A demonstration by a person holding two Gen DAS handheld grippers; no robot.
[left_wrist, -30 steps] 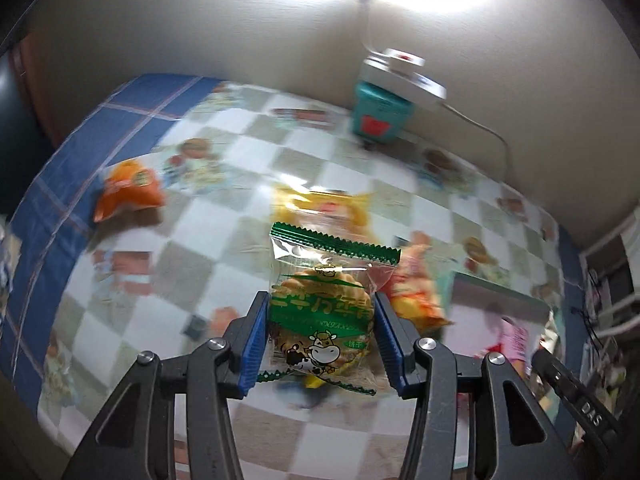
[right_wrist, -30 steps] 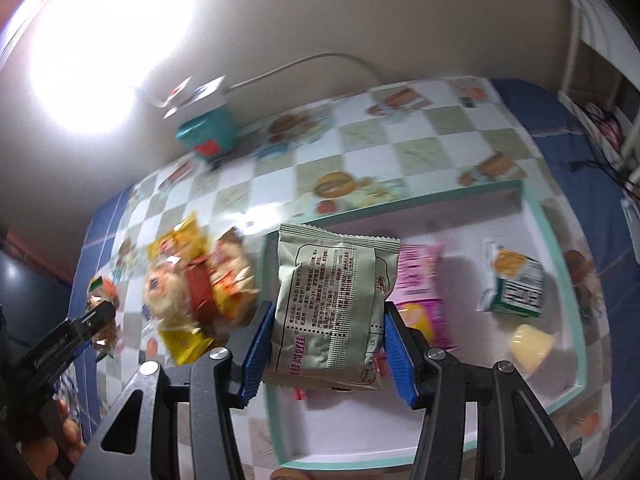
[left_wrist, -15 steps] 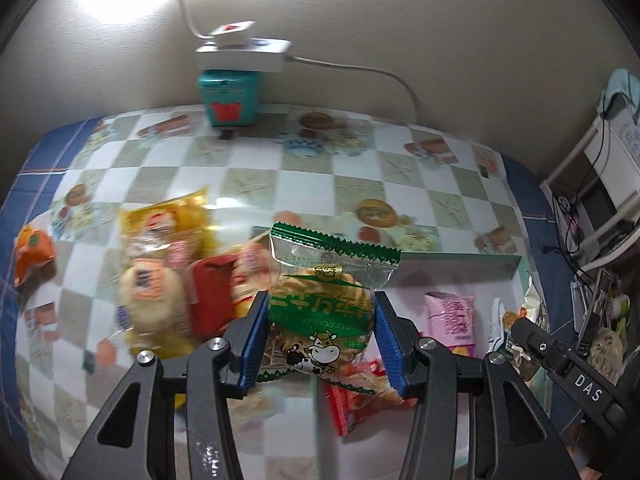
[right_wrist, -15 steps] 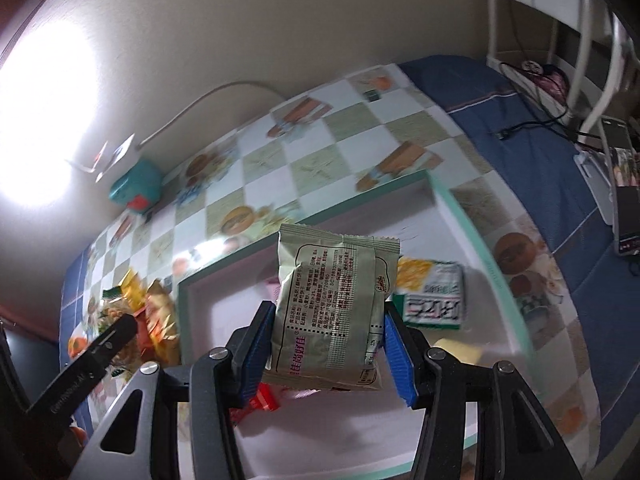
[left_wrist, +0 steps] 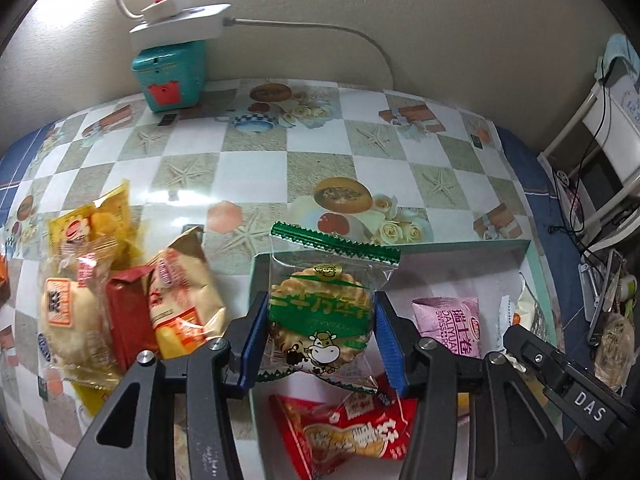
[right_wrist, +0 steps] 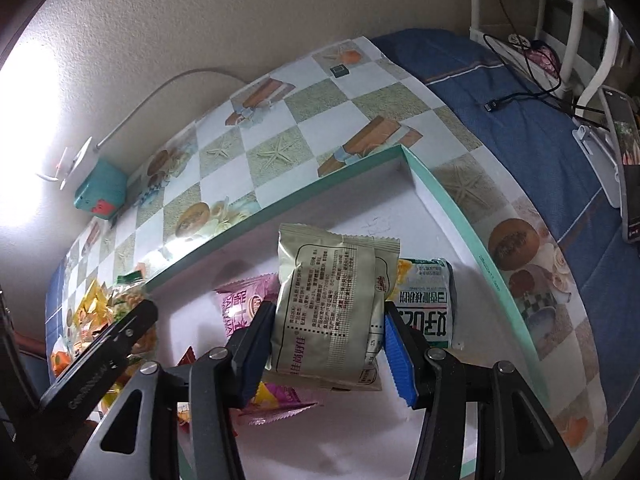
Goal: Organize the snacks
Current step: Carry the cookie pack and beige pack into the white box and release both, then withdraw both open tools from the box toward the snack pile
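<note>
Two grippers are each pinching a snack above the tray (right_wrist: pixel 440 196) on the tabletop (left_wrist: pixel 256 168). The left gripper (left_wrist: pixel 320 340) jaws are pressing on a green-topped cookie packet (left_wrist: pixel 320 304), hanging over the tray's left edge above a red packet (left_wrist: pixel 352 432). The right gripper (right_wrist: pixel 326 346) jaws are clamping a grey pouch (right_wrist: pixel 332 312) over the tray interior, near a pink packet (right_wrist: pixel 240 304) and a green-and-white packet (right_wrist: pixel 426 304). More snacks (left_wrist: pixel 120 304) are lying on the tabletop left of the tray.

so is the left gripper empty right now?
No, the left gripper is clamped on a clear green-edged cracker packet with a cow print, held over the teal-rimmed white tray.
</note>
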